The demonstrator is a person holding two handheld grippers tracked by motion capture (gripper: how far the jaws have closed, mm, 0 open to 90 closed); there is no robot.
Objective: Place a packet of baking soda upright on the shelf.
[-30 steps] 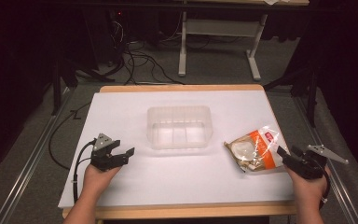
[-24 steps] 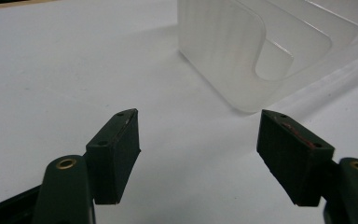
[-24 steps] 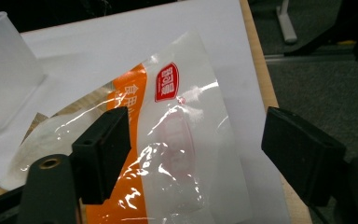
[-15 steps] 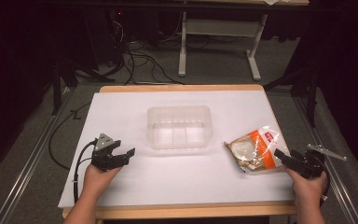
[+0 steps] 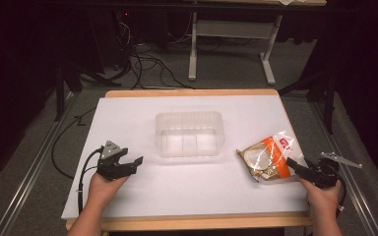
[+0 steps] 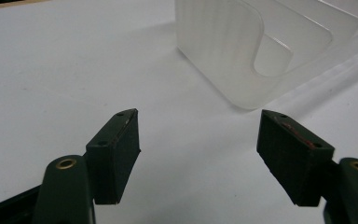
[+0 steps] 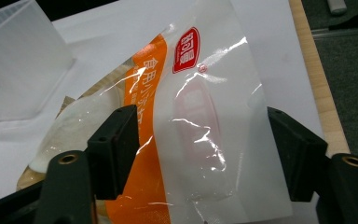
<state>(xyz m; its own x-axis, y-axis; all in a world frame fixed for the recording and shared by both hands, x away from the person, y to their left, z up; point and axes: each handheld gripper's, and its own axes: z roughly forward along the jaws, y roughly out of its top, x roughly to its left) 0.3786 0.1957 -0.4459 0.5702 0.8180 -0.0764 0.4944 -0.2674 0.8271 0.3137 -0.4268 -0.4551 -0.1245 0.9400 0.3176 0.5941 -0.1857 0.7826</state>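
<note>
A clear bag [image 5: 268,157] with an orange band and a red label holds a pale round bun and lies at the right of the white table [image 5: 128,113]. My right gripper [image 5: 291,164] lies at the bag's near-right end. In the right gripper view the right gripper [image 7: 203,140] is open, with the bag [image 7: 200,130] lying between its jaws. The jaws have just been closing and the pads do not visibly press on it. My left gripper [image 5: 130,156] rests open on the table at the left. Its jaws [image 6: 198,140] have nothing between them.
A translucent plastic tub [image 5: 189,132] stands empty at mid-table, a short way ahead of the left gripper [image 6: 242,51] and to the left of the bag [image 7: 18,70]. The table's wooden right edge [image 7: 319,84] runs close beside the bag. A cable [image 5: 86,169] trails from the left gripper.
The right gripper has crept slightly farther onto the bag's end. The left gripper, the bag and the tub have stayed where they were.
</note>
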